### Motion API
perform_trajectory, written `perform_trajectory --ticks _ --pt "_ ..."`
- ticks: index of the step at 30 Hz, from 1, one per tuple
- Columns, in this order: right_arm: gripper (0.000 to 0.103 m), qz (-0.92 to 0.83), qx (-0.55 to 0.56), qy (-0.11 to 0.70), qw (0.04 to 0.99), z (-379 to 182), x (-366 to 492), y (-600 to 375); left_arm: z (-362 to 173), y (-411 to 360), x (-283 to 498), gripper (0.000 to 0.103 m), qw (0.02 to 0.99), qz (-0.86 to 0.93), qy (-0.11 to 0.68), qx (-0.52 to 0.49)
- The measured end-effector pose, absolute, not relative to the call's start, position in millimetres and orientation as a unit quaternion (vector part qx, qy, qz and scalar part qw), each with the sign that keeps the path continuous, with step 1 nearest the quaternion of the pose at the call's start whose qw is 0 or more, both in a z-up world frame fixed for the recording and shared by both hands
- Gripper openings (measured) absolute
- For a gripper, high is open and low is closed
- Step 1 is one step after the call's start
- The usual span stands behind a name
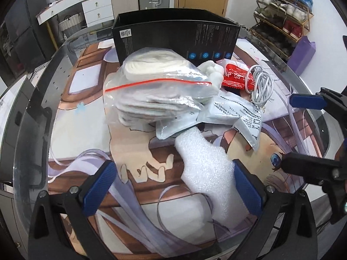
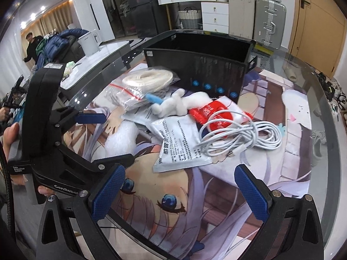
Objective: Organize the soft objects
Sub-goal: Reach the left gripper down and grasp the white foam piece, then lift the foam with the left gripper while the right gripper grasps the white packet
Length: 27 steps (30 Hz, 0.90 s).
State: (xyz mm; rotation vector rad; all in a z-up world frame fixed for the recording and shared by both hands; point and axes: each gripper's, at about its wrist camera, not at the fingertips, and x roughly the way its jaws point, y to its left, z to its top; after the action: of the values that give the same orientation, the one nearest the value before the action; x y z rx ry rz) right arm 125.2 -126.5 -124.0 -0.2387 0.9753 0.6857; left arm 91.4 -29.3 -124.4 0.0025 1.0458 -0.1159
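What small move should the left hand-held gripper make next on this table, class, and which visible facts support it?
Probably ease the left hand-held gripper forward and close on the white foam sheet. Its jaws are open and empty, the foam already lies between the blue pads, and the open black box waits behind the pile. The right hand-held gripper is also open and holds nothing.

- a round glass table [image 2: 321, 99] bears a printed cartoon mat [image 2: 288, 151].
- beyond the table stands a white drawer cabinet with small knobs [image 2: 214, 15]; a silver ribbed suitcase [image 2: 270, 20] is just right of it.
- a tan wooden door [image 2: 318, 26] is right of the suitcase.
- a dark glass-fronted cabinet [image 2: 138, 6] lies left of the drawers.
- far left, beige curtains [image 2: 46, 25] hang under small ceiling lights.
- a wire shoe rack filled with shoes [image 1: 282, 15] stands against a white wall.
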Motion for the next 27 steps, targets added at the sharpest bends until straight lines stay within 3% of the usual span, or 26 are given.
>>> perform_trajectory --ticks 12,18,23,27 --pt "0.103 0.318 -0.108 0.464 0.82 -127 132 -126 -119 -30 81 0.1 0.837 -0.121 0.534 -0.007" --pt "0.103 0.331 -0.108 0.467 0.813 -131 130 -121 -115 -29 73 0.076 0.842 -0.114 0.526 0.024" --pt "0.103 0.33 -0.114 0.468 0.812 -132 133 -112 -111 -18 69 0.041 0.847 -0.109 0.518 0.039" --pt "0.103 0.325 -0.121 0.468 0.813 -134 138 -103 -111 -13 67 0.039 0.849 -0.113 0.513 0.052"
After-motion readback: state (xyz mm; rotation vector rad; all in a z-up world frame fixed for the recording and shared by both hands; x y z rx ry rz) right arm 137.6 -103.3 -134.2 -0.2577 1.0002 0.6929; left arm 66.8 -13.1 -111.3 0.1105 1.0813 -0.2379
